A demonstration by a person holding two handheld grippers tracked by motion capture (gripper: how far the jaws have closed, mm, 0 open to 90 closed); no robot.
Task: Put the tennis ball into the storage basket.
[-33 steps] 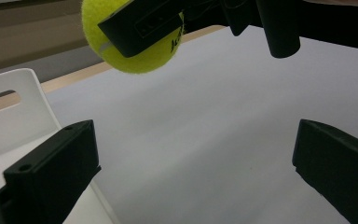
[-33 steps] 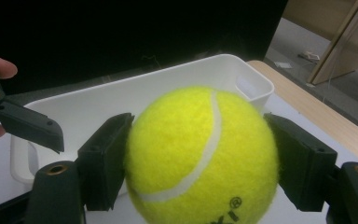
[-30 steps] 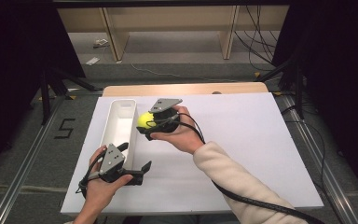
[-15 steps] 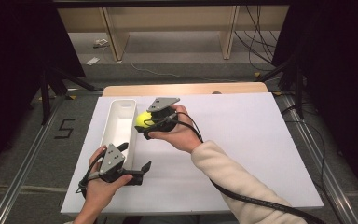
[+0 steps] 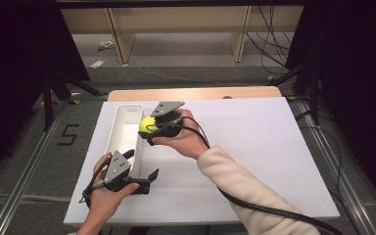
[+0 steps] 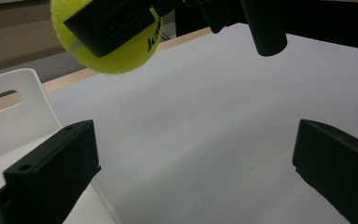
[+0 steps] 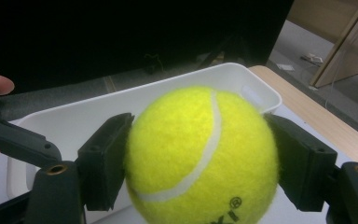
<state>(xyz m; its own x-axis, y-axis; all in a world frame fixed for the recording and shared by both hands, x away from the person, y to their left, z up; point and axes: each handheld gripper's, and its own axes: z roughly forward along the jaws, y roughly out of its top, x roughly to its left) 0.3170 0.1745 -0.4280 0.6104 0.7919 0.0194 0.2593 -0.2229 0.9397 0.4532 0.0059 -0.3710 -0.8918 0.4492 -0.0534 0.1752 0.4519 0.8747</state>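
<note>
High view: fuzzy yellow tennis ball (image 5: 147, 124) pinched in right gripper (image 5: 152, 128), held above white counter (image 5: 254, 147), just beside right rim of long white plastic bin (image 5: 122, 131). Ball clear of counter surface, not inside bin. Left gripper (image 5: 144, 177) low near front edge of counter, just in front of bin's near end, jaws spread with nothing between.

Right gripper view: both black pads pressed against opposite sides of ball (image 7: 200, 156); white seam curving across ball face, black print at lower edge. White bin (image 7: 135, 100) directly behind ball, handle slot in far end wall.

Left gripper view: jaws wide apart over bare counter (image 6: 205, 130); ball (image 6: 109, 42) overhead at upper left, clamped by other gripper's black pad; bin end wall (image 6: 14, 116) at left.
</note>
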